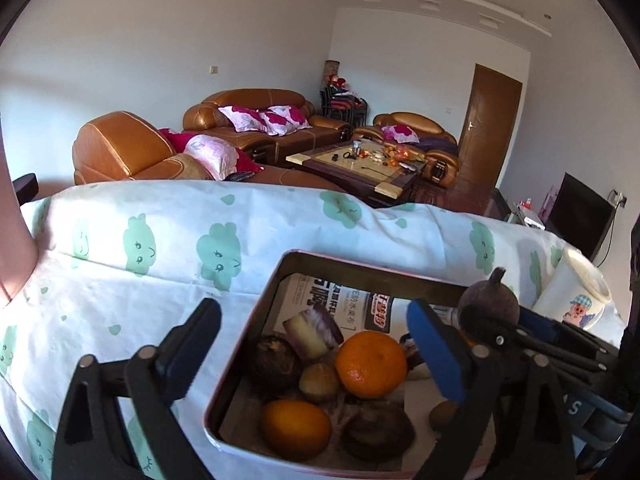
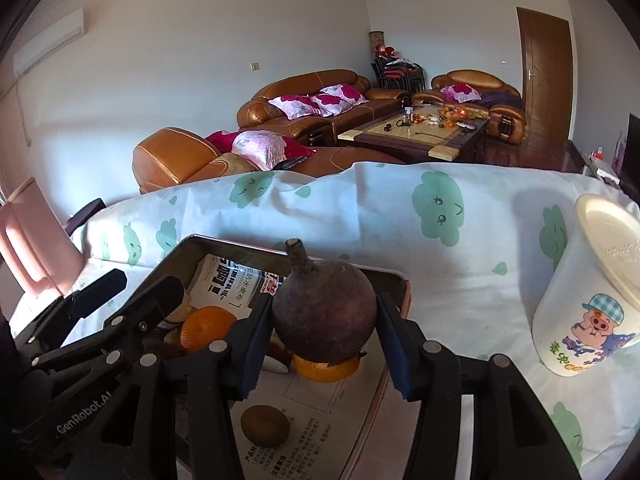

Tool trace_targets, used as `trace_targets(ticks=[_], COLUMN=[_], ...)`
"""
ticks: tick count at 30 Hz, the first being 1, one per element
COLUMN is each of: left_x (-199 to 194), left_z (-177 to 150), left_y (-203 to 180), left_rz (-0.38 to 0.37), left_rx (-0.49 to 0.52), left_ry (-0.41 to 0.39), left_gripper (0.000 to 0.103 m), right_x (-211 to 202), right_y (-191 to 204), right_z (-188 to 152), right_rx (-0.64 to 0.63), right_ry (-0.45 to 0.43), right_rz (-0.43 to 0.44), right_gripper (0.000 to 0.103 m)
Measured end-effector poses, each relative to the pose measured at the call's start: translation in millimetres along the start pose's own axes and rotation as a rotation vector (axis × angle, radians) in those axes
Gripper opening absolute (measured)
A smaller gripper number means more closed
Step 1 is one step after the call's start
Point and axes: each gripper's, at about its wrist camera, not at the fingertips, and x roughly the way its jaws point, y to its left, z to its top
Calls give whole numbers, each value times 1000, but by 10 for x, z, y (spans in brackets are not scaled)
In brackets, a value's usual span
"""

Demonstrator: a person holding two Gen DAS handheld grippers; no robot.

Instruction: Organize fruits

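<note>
A metal tray lined with newspaper holds two oranges, dark round fruits, a cut cane piece and a small brown fruit. My left gripper stands wide open over the tray's near left part, with nothing pressed between its fingers. My right gripper is shut on a dark purple-brown fruit with a stem, held over the tray's right side above an orange. In the left wrist view that held fruit shows at the right.
A white lidded cup with a cartoon pig stands to the right of the tray. The table wears a white cloth with green clouds. A pink object sits at the far left edge. Sofas and a coffee table lie beyond.
</note>
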Motion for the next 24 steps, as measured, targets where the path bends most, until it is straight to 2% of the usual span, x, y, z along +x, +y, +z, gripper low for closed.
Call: trace_targets(ticks=[4, 9, 10, 13, 15, 17, 19, 21, 24], left_x=[-70, -118, -115, -123, -130, -117, -98, -68, -74], left_z=[12, -2, -5, -33, -51, -70, -103, -110, -130], left_y=[11, -19, -26, -55, -67, -80, -73, -59, -21], left_rz=[-54, -26, -16, 15, 49, 90, 116, 132, 132], left_rx=[-25, -12, 1, 31, 55, 85, 99, 101, 94], left_ry=[-7, -16, -20, -34, -49, -52, -51, -26, -10], left_gripper=[103, 103, 103, 103, 103, 103, 103, 103, 103], right_x=[-92, -183, -223, -371, -425, -434, -421, -404, -462], right_y=[-46, -107, -109, -90, -40, 14, 30, 47, 94], right_z=[-11, -67, -69, -104, -141, -161, -175, -176, -225], right_rx=[45, 128, 140, 135, 119, 92, 79, 73, 50], right_ry=[-38, -84, -104, -194, -242, -270, -260, -246, -274], right_rz=[77, 97, 76, -77, -180, -223, -272, -276, -304], right_gripper=[58, 58, 58, 60, 66, 68, 69, 69, 69])
